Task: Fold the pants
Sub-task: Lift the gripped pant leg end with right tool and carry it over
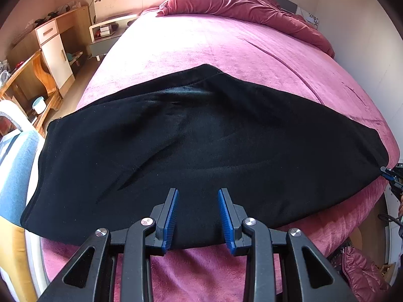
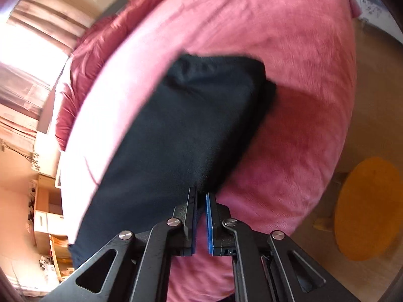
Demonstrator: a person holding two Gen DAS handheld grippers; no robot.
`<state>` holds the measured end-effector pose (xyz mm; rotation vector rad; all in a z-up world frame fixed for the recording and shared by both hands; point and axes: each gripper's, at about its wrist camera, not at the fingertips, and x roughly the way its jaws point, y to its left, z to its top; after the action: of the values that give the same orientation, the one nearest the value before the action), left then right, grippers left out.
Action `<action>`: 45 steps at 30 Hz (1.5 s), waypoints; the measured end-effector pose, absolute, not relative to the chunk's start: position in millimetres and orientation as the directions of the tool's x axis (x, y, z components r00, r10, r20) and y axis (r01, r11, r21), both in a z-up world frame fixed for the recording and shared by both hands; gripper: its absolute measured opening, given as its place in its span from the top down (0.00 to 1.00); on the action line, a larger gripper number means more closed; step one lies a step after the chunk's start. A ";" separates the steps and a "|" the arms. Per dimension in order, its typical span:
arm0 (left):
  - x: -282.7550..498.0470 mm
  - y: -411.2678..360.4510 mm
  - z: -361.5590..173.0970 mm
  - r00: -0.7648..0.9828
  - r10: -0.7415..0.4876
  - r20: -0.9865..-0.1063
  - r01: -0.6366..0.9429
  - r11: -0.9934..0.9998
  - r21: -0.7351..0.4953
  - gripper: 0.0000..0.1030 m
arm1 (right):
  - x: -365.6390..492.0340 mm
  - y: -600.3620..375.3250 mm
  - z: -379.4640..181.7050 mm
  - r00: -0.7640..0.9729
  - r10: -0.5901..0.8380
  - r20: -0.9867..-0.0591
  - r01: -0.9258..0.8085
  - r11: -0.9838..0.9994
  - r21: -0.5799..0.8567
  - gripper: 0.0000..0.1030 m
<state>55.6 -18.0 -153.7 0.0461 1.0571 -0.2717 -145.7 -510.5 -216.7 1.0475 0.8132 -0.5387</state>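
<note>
Black pants lie spread across the near end of a bed with a pink cover. My left gripper is open and empty, its blue pads just above the near edge of the pants. My right gripper is shut on the pants at their right end, and it also shows at the right edge of the left wrist view. The right wrist view is blurred; the cloth's right end is lifted off the cover.
A crumpled red duvet lies at the head of the bed. A wooden desk and cabinets stand left of the bed, with a nightstand beyond. An orange round stool stands on the floor to the right.
</note>
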 end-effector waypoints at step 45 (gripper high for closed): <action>77.0 -69.9 -158.8 0.378 -0.259 -0.889 0.412 0.907 -0.089 0.68 | -186.4 -610.2 -197.5 0.698 -0.168 -0.696 0.714 0.234 0.660 0.46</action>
<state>77.0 -69.9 -158.8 0.1570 1.1031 -0.4310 -186.4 -610.2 -197.5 1.1897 0.5502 -0.6484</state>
